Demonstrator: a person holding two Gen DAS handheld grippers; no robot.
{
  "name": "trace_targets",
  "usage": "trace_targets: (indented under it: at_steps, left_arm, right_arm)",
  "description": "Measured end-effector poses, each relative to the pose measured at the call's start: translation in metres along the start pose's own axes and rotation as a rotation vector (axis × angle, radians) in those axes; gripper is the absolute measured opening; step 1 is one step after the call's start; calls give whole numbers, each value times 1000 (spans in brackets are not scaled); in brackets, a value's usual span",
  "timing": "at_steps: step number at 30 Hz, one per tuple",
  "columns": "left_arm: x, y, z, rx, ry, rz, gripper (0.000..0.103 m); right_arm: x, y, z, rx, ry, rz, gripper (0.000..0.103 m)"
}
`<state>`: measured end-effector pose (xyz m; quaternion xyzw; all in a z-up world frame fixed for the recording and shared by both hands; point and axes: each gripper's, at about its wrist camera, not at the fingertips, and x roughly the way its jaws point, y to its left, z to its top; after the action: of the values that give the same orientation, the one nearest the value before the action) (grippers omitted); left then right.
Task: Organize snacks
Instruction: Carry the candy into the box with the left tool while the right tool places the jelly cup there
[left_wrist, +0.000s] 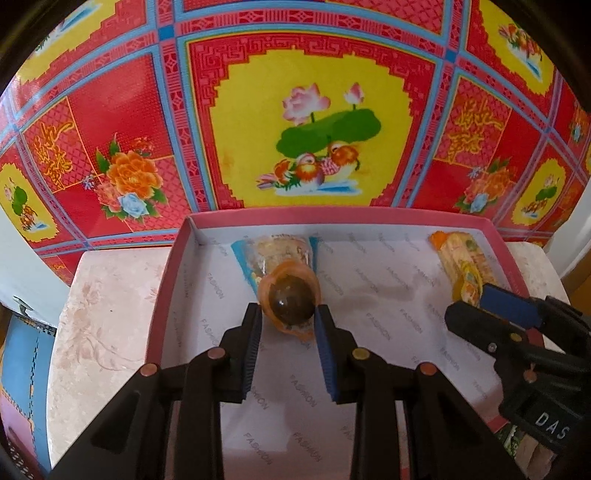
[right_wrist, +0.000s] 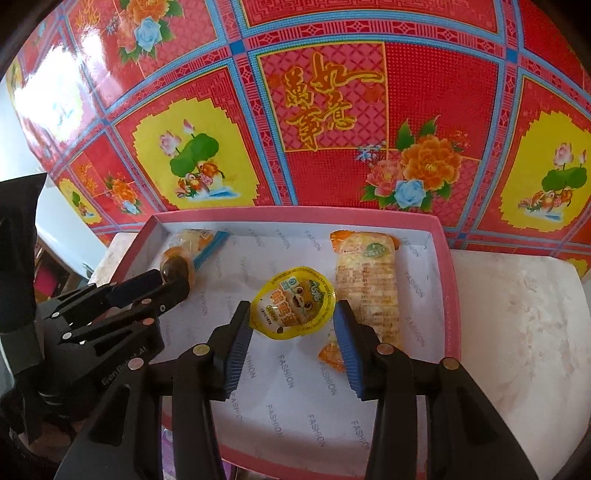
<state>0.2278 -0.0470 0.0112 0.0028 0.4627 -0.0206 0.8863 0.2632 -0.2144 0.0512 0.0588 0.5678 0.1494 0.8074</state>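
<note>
this looks like a home. a glossy red floor covering (left_wrist: 122, 110) printed with peonies, lotus, mandarin ducks and gold chinese good-luck characters fills the background. a small counter (right_wrist: 517, 314) with a pale floral pattern carries a pink box lid (right_wrist: 448, 295) lined with "fashion" paper, holding packaged snacks (right_wrist: 369, 280).

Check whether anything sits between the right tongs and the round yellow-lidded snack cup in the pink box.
Nothing visible does: the round yellow-lidded snack cup already sits between the open right tongs; the long orange-ended cracker pack lies beside it.
</note>
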Motion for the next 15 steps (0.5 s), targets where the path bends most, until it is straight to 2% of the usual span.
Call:
trace_targets:
  at_steps: [6, 15]
  left_arm:
    - [-3, -9, 1, 13, 10, -10, 38]
    - [-29, -18, -2, 35, -3, 8, 38]
  right_arm:
    - [-3, 0, 1, 3, -4, -1, 56]
    - [-23, -4, -3, 16, -6, -3, 57]
